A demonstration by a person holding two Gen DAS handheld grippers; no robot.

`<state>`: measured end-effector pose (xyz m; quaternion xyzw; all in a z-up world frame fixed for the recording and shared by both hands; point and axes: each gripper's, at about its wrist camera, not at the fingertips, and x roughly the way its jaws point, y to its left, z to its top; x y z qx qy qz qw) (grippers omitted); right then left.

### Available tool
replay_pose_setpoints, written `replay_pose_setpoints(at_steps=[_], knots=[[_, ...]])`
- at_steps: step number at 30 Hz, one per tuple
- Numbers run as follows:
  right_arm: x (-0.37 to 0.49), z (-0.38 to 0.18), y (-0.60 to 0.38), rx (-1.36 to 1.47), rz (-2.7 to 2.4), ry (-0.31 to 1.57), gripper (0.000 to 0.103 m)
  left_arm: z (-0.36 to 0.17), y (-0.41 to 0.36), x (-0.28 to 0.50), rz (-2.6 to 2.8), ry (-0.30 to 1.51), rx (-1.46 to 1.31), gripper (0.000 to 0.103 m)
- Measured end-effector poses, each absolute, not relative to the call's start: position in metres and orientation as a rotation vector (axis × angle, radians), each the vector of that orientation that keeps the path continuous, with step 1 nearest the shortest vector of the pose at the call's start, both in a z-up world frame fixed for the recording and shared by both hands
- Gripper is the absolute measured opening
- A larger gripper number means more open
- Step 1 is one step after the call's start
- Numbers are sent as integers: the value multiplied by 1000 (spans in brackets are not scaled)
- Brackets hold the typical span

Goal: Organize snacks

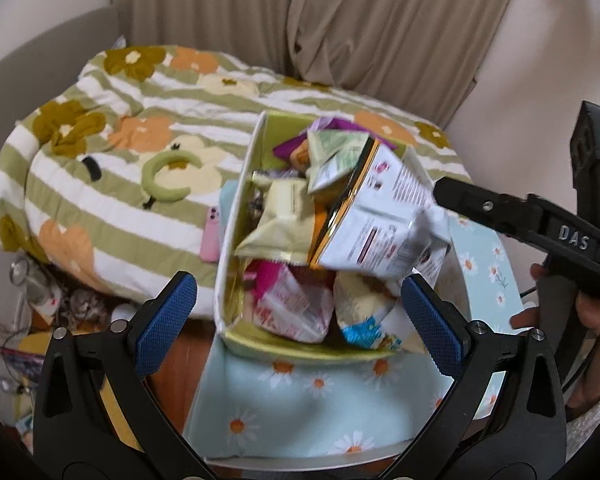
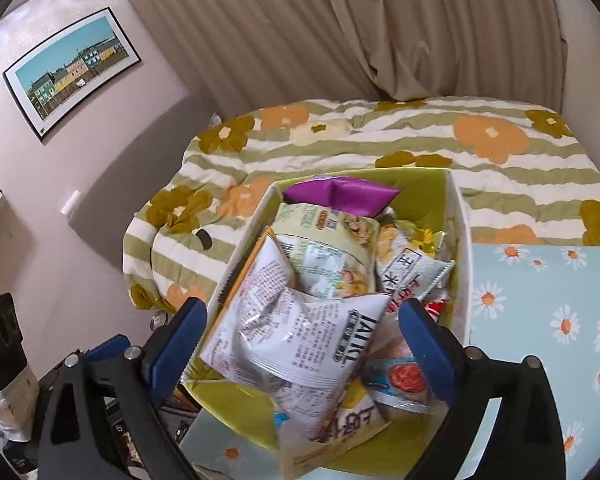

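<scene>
Daisy-print tabletop [image 2: 540, 320] carries snack box [image 2: 462, 240] (green-lined); striped floral bedspread [image 1: 112, 208] holds pink phone [image 1: 211, 236].

Home bedroom: bed with flowered quilt [image 2: 380, 148], beige curtains [image 2: 340, 28], framed picture [image 2: 70, 68] on wall.

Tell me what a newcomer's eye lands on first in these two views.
The overstuffed snack box, green inside, sits on the daisy-print table, heaped with packets. A big white printed bag lies on the heap between the right gripper's open jaws. Behind is a flower-striped quilt with a pink phone at its edge.
</scene>
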<state>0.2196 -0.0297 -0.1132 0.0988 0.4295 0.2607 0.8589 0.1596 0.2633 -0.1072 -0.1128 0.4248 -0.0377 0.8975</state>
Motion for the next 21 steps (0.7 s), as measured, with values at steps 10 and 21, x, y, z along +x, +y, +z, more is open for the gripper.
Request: replay_pose_setpoints(at_steps=[10, 21], knots=[[175, -83, -74, 183, 555, 795, 96, -75, 218, 112, -67, 792, -201, 102], [69, -34, -173, 131, 437, 649, 96, -29, 126, 27, -161, 665, -174, 102]])
